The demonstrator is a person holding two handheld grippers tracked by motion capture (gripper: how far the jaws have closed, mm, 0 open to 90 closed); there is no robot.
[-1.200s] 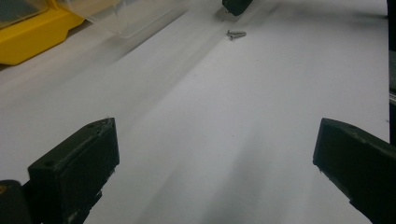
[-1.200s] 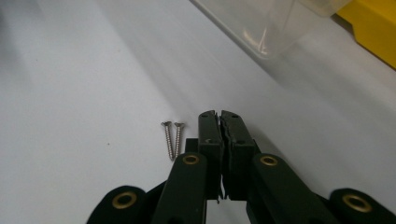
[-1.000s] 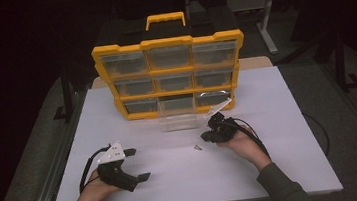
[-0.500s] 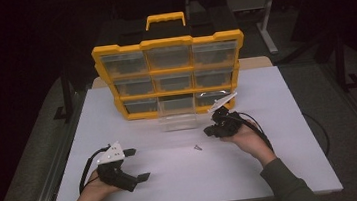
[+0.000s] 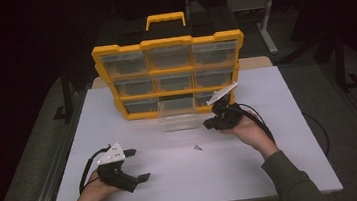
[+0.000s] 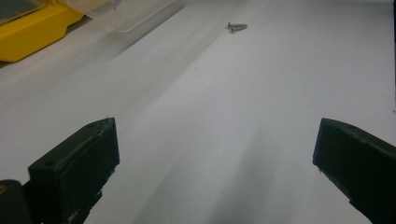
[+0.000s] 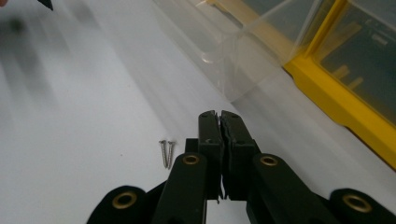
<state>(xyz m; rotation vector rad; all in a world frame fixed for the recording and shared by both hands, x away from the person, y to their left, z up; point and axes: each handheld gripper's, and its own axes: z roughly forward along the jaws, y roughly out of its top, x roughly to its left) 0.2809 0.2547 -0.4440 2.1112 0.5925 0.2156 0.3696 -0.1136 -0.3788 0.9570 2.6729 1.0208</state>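
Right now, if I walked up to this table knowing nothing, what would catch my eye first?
Most likely the yellow drawer cabinet standing at the far side of the white table, with one clear drawer pulled out and set on the table in front of it. Next, two small screws lying side by side mid-table. The right gripper, jaws shut, is beside the drawer; the left gripper rests open near the front edge.

Matt white counter [image 5: 280,135]; two small shiny metal screws [image 7: 166,152]; clear glossy plastic drawer [image 5: 178,121]; yellow plastic organiser [image 5: 166,44]; matt black plastic claws.
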